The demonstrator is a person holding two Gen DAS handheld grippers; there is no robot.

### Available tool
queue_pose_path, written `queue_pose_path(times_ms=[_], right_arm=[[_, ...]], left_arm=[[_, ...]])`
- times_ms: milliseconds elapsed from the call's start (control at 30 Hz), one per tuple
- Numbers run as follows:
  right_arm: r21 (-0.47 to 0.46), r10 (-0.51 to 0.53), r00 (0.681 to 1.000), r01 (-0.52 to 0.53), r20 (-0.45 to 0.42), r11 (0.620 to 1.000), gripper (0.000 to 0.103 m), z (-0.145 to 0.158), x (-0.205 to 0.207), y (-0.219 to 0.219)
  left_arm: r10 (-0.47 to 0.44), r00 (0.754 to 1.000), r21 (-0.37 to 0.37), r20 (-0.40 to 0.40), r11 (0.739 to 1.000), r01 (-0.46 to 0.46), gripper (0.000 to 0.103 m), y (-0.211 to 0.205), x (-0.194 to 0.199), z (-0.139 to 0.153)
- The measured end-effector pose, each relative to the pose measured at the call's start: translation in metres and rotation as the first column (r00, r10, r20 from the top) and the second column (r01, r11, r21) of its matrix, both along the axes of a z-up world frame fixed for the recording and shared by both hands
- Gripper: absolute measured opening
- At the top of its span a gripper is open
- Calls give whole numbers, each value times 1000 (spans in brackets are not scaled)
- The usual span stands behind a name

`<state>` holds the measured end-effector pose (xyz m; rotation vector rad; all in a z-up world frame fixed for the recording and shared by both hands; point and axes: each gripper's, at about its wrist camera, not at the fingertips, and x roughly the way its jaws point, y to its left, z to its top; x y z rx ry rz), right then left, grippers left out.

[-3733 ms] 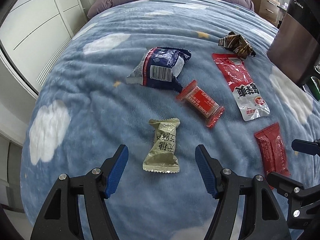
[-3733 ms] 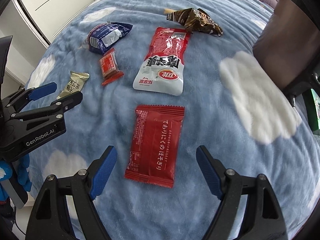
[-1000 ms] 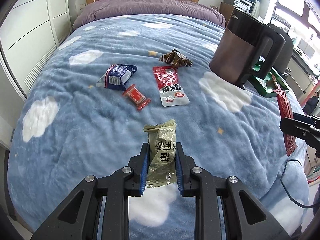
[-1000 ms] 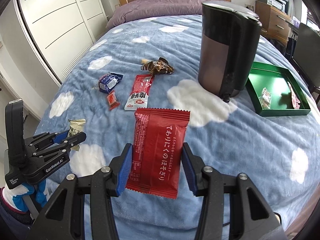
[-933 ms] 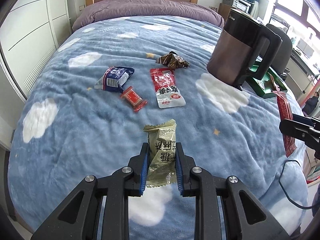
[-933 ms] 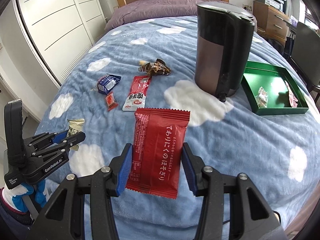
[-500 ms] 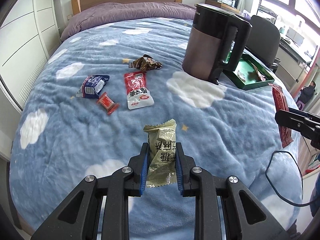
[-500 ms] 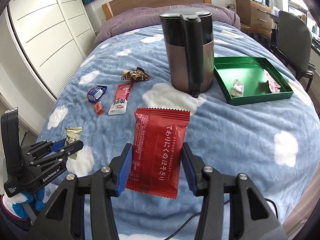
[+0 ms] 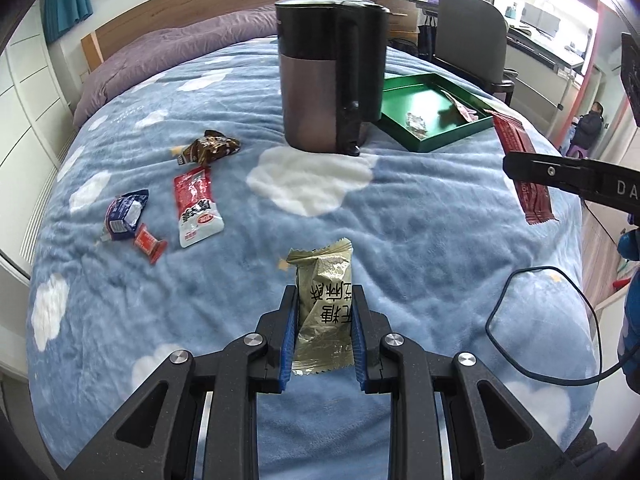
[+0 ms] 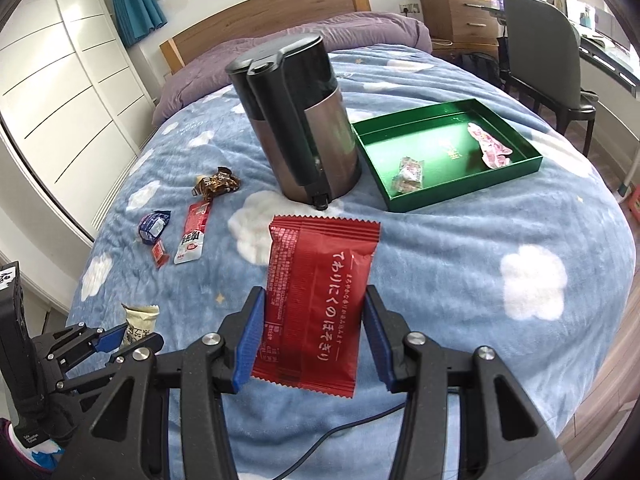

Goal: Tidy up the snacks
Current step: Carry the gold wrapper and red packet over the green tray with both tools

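Note:
My left gripper (image 9: 323, 312) is shut on an olive-gold snack packet (image 9: 323, 308) and holds it above the blue cloud blanket. My right gripper (image 10: 314, 322) is shut on a flat red snack packet (image 10: 318, 300), also held in the air; it shows edge-on in the left wrist view (image 9: 520, 168). A green tray (image 10: 464, 192) lies right of the kettle with two snacks in it. On the blanket left of the kettle lie a brown wrapper (image 9: 208, 148), a red-white pouch (image 9: 196, 208), a blue bag (image 9: 124, 216) and a small red candy (image 9: 149, 242).
A tall dark kettle (image 10: 298, 128) stands mid-bed between the loose snacks and the tray. A black cable (image 9: 540, 320) loops at the bed's near right edge. A grey chair (image 10: 548, 56) and a desk stand to the right; white wardrobes (image 10: 60, 92) line the left.
Both grippers closed on their packets and lifted them off the blanket, then pulled back and swung right; the kettle and green tray have come into fuller view.

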<state>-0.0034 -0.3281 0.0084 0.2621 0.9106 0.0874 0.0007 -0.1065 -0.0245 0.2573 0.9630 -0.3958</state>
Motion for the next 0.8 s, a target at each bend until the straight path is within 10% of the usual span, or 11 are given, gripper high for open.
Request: queue_pose_path(times_ms=[800], right_arm=[[55,-185,982,183,26,981,60,-16,21,-115]], left_arm=[[-209,976,32,-64,977,211,20,-127,11,-6]])
